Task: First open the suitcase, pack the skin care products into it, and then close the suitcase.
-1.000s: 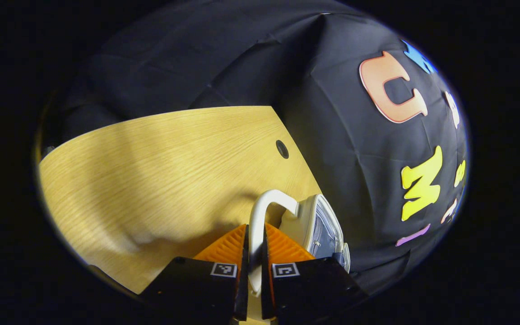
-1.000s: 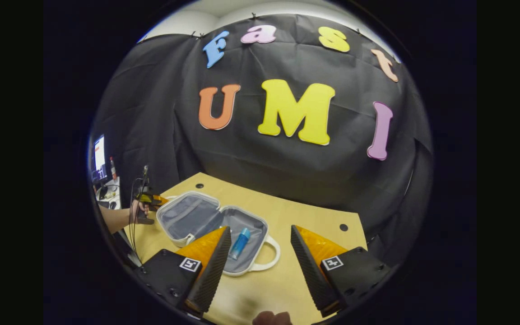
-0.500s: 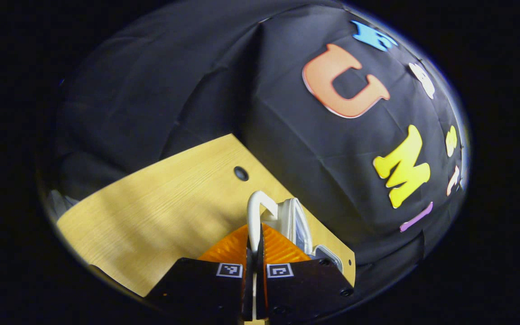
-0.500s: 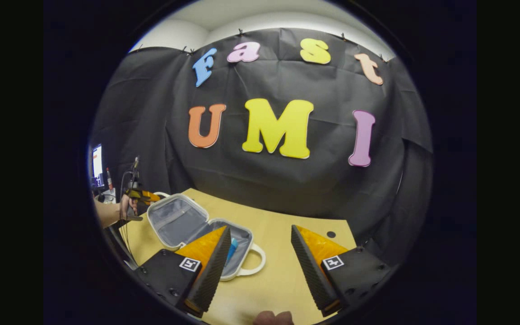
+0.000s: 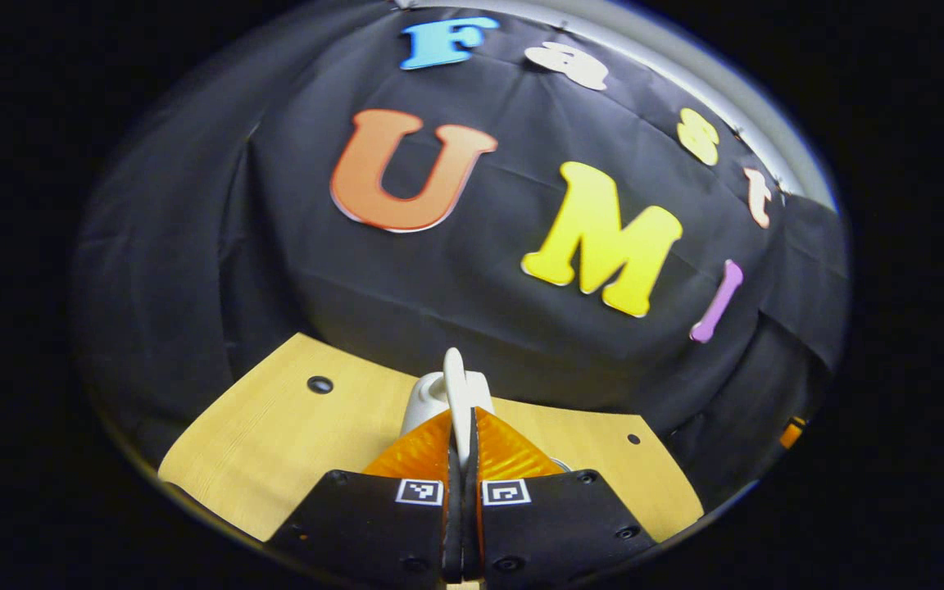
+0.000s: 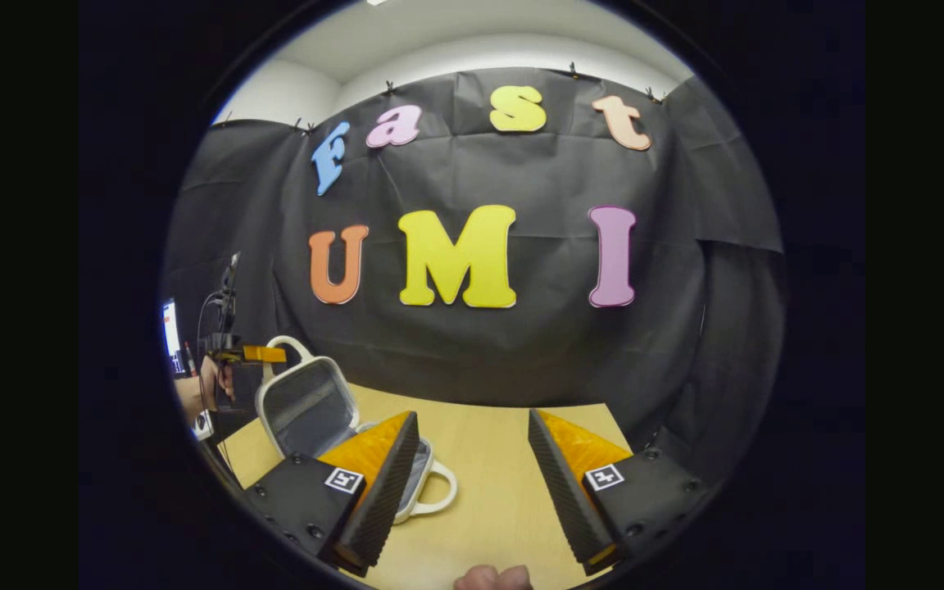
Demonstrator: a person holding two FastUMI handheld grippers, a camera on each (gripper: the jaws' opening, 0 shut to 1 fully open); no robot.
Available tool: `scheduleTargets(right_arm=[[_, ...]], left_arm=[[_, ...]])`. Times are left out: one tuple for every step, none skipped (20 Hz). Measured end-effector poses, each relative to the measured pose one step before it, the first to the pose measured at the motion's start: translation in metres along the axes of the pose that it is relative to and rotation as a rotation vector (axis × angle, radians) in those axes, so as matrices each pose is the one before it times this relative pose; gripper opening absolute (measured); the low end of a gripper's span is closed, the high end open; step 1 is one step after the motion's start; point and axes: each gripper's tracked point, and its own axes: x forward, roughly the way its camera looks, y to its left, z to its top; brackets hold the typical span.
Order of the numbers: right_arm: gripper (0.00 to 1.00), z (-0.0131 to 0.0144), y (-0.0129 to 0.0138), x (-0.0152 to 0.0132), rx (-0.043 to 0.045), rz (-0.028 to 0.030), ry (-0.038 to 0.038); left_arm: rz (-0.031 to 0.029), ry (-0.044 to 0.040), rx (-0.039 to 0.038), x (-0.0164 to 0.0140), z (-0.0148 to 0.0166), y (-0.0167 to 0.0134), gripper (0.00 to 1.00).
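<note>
Right gripper view shows the table (image 6: 488,467) with the suitcase (image 6: 333,442) near its left side, lower half lying flat and the lid (image 6: 306,407) raised to roughly upright, grey lining facing the open half. Your left gripper (image 6: 263,354) has its fingers pressed together on the lid handle (image 6: 290,344); in the left gripper view that handle (image 5: 454,393) stands edge-on in the pinch of the left gripper (image 5: 462,438). Your right gripper (image 6: 472,471) hangs spread and empty above the table, just right of the front handle (image 6: 437,492), touching nothing. The skin care products cannot be confirmed from here, since the right gripper's near finger covers most of the open tray. Principal risk, in my judgement: the lid is at its balance point, so if the pinch slips off the thin, smooth handle, the lid may drop either way and jolt the case. Second: nothing pins the lower half, so a pull that is off the hinge arc could drag or tip the whole suitcase toward the table edge. Third: an item standing proud or lying against the rim would stop the halves from meeting. Minor: your spread right gripper sits close to the lid's closing path and could be caught by it.
</note>
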Motion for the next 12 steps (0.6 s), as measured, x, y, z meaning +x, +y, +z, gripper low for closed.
scheduleTargets(right_arm=[[0.78, 0.00203, -0.00665, -0.00122, 0.00646, -0.00719, -0.00932], [0.80, 0.00254, -0.00555, -0.00111, 0.00161, -0.00807, -0.00817], [0.77, 0.00137, -0.00723, -0.00092, -0.00143, -0.01049, -0.00562], [0.79, 0.00051, -0.01085, 0.00293, -0.00132, -0.01085, 0.00135], [0.79, 0.00055, -0.00858, 0.00063, 0.00286, -0.01100, 0.00238], [0.79, 0.00124, -0.01090, 0.00043, -0.00056, -0.01378, 0.00436], [0.79, -0.00039, -0.01085, -0.00081, -0.00405, -0.01755, 0.00205], [0.80, -0.00153, -0.00926, -0.00060, -0.00531, -0.01349, 0.00357], [0.80, -0.00205, -0.01042, -0.00234, -0.00389, -0.01562, 0.00524], [0.77, -0.00177, -0.00892, -0.00119, -0.00240, -0.01068, 0.00343], [0.79, -0.00258, -0.00871, -0.00017, -0.00271, -0.01238, 0.00532], [0.79, -0.00292, -0.00879, -0.00096, -0.00366, -0.01288, 0.01015]], left_arm=[[-0.00210, -0.00476, 0.02456, 0.00208, -0.00201, -0.02079, 0.04], [-0.00648, -0.00051, 0.02638, 0.00290, -0.00510, -0.01968, 0.03], [-0.00708, 0.00505, 0.02741, 0.00255, -0.00740, -0.02074, 0.04], [-0.00435, 0.00678, 0.03544, 0.00196, -0.00842, -0.01732, 0.03], [-0.00565, 0.01014, 0.04568, 0.00436, -0.00706, -0.01872, 0.03], [-0.00002, 0.00623, 0.04293, 0.00540, -0.00588, -0.01497, 0.03], [-0.00004, 0.00945, 0.03705, 0.00672, -0.00476, -0.01463, 0.04], [-0.00612, 0.00877, 0.03188, 0.00501, -0.00696, -0.01451, 0.04], [-0.00765, 0.01067, 0.03126, 0.00415, -0.01001, -0.01504, 0.04], [0.00518, 0.01588, 0.05250, 0.00460, -0.00958, -0.01156, 0.04], [0.02073, 0.01245, 0.04344, 0.00412, -0.00790, -0.00789, 0.04], [0.00600, 0.00944, 0.02400, 0.00572, -0.00678, -0.01000, 0.04]])
